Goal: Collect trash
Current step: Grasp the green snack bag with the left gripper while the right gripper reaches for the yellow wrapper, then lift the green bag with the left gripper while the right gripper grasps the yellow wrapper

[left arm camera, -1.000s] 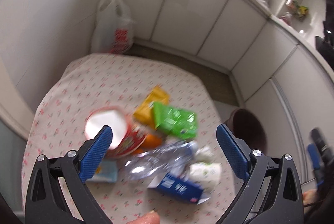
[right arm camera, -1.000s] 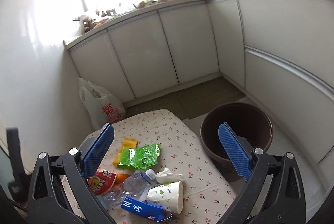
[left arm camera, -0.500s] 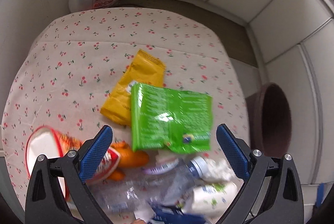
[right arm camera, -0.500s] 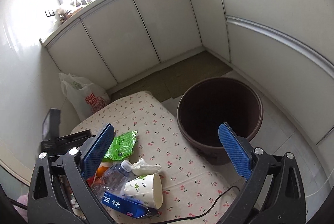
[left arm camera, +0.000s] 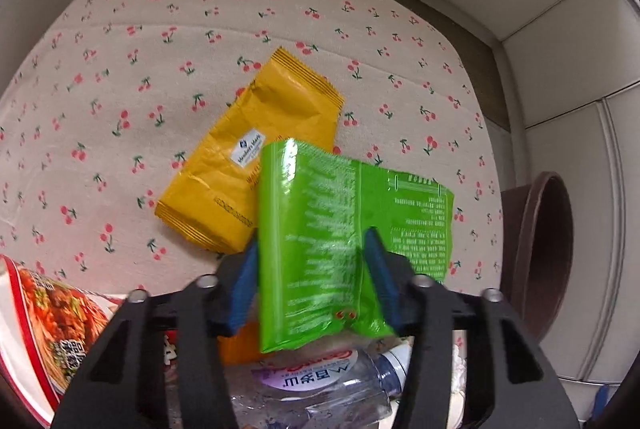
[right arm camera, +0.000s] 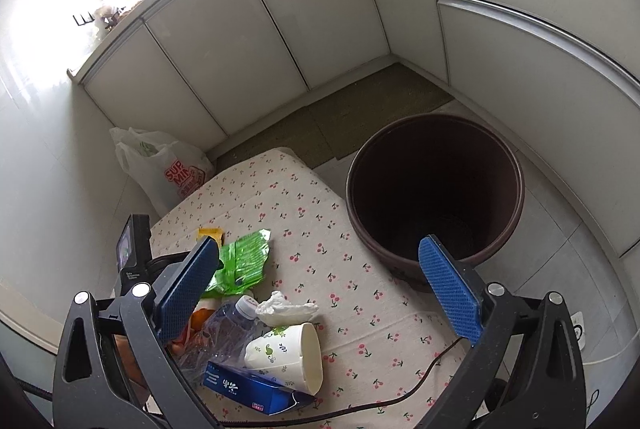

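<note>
The left gripper (left arm camera: 310, 271) has just been closing, and its blue pads now pinch the green packet (left arm camera: 344, 229), creasing it upward between them. The packet lies partly over a yellow packet (left arm camera: 256, 157) on the cherry-print cloth (left arm camera: 120, 77), above a clear bottle (left arm camera: 320, 385) and beside a noodle cup (left arm camera: 44, 325). The right gripper (right arm camera: 320, 293) hovers with jaws spread wide and nothing between them, over a paper cup (right arm camera: 288, 353), a tissue (right arm camera: 284, 307) and a blue carton (right arm camera: 248, 389). The brown bin (right arm camera: 436, 197) stands on the floor just beside the table.
</note>
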Available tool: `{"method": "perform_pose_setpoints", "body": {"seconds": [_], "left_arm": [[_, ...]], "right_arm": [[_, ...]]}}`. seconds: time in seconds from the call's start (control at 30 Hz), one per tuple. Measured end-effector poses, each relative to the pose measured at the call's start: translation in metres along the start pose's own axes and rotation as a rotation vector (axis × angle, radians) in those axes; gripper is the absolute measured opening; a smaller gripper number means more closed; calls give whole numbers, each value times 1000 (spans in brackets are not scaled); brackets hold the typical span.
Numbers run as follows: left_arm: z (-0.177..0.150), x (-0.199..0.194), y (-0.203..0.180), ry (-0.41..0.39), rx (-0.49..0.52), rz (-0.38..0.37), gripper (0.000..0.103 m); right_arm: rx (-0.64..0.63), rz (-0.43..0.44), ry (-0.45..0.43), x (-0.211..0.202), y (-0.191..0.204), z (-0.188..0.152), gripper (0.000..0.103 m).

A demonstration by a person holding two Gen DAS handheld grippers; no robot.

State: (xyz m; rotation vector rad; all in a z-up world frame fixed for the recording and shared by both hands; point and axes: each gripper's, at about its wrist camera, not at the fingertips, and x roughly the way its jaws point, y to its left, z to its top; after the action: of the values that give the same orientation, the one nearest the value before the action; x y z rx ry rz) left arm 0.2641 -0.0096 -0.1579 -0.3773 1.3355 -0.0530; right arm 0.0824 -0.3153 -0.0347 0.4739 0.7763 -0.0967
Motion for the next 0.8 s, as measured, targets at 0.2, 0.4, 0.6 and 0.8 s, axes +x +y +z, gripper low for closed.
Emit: {"method": "perform_pose_setpoints", "body": {"seconds": [0.2, 0.4, 0.6, 0.8], "left_arm": [[-20, -19, 15, -50, -19, -133, 11], [-47, -69, 23, -171, -7, -247, 5], [-93, -154, 53, -428, 30, -233, 5], [-131, -223, 109, -698, 4, -145, 5]], "right_arm": [[-35, -19, 19, 8, 9, -4, 96], [-25, -22, 47, 21, 13, -6, 96], [-129, -10, 83, 43, 47, -8, 96], [-232, 85, 286, 109, 108, -12, 96]]}}
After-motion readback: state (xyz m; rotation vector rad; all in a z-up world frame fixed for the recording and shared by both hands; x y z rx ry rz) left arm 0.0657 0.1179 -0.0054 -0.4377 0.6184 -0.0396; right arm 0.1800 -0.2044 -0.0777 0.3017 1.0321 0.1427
